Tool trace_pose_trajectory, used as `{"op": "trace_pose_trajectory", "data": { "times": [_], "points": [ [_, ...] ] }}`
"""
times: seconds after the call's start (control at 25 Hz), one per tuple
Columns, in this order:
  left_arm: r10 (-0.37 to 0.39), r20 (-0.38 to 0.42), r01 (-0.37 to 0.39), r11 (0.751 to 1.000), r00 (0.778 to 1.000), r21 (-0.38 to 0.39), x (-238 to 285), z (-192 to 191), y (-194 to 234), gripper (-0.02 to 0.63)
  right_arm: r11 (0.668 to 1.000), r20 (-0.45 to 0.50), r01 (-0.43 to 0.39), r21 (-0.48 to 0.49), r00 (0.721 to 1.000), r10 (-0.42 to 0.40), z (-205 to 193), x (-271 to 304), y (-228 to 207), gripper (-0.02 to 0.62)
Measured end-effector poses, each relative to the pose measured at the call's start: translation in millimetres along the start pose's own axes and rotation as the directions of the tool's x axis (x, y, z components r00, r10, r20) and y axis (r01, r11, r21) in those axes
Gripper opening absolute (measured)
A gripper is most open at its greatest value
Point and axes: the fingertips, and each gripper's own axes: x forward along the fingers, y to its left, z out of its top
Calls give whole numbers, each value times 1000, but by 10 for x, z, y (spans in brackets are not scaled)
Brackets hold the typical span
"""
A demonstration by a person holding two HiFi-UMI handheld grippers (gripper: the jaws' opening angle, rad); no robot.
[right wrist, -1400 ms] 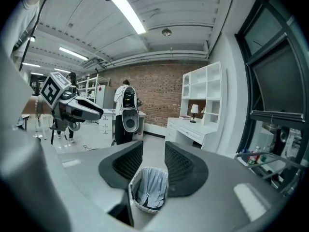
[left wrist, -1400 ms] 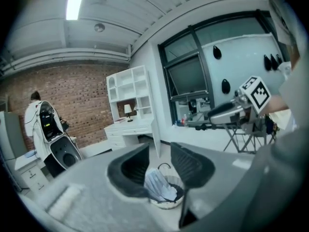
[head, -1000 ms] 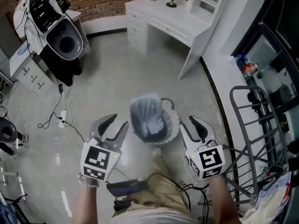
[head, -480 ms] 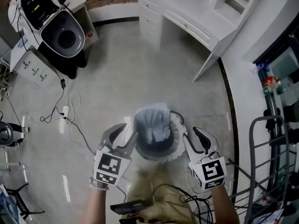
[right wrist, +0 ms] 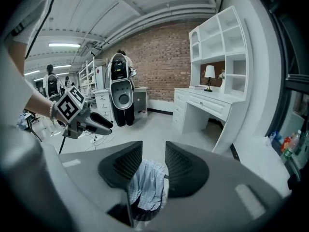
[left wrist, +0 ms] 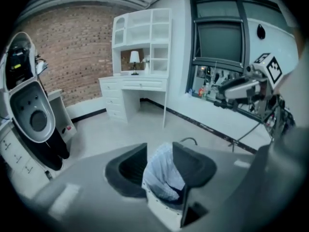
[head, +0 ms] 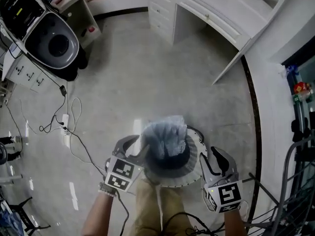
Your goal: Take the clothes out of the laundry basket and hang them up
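A round white laundry basket (head: 193, 177) stands on the floor at my feet. A pale blue checked shirt (head: 165, 135) is heaped up out of it. My left gripper (head: 133, 147) is open at the basket's left rim, and my right gripper (head: 211, 157) is open at its right rim. In the left gripper view the shirt (left wrist: 164, 170) shows through the gap of the open left gripper (left wrist: 159, 163), a little beyond the jaws. The right gripper view shows the same shirt (right wrist: 147, 182) below and beyond the open right gripper (right wrist: 153, 166). Neither gripper holds anything.
A white desk with drawers (head: 206, 18) and shelves stands along the far wall. A black-and-white machine (head: 47, 38) is at the far left. Cables and a power strip (head: 64, 124) lie on the floor to the left. A metal rack (head: 295, 181) stands at the right.
Both grippers have come down and forward to the two sides of the basket. The head view has shifted so the basket sits lower and nearer.
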Motion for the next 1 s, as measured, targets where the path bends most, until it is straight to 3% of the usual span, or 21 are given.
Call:
{"op": "trace_pose_trajectory", "data": {
  "times": [0.28,0.56,0.84,1.0],
  "points": [
    [-30,-118,33,999,993,26,958,-696,328,167,999,-9,12,35,1000,-12,-476,463,-134,135],
    [-31,-267,38,999,963,22,1728,-1479,593,170,999,-37,12,39,999,-10,-955,858,-234,135],
    [-11,-356,11,1000,935,-2,2209,-1901,695,172,998,-37,17,58,999,-14,-1238,1044,-340,135],
    [12,-412,-17,1000,911,-9,2213,-1955,682,60,997,-38,28,73,999,-26,-1227,1004,-301,134]
  ]
}}
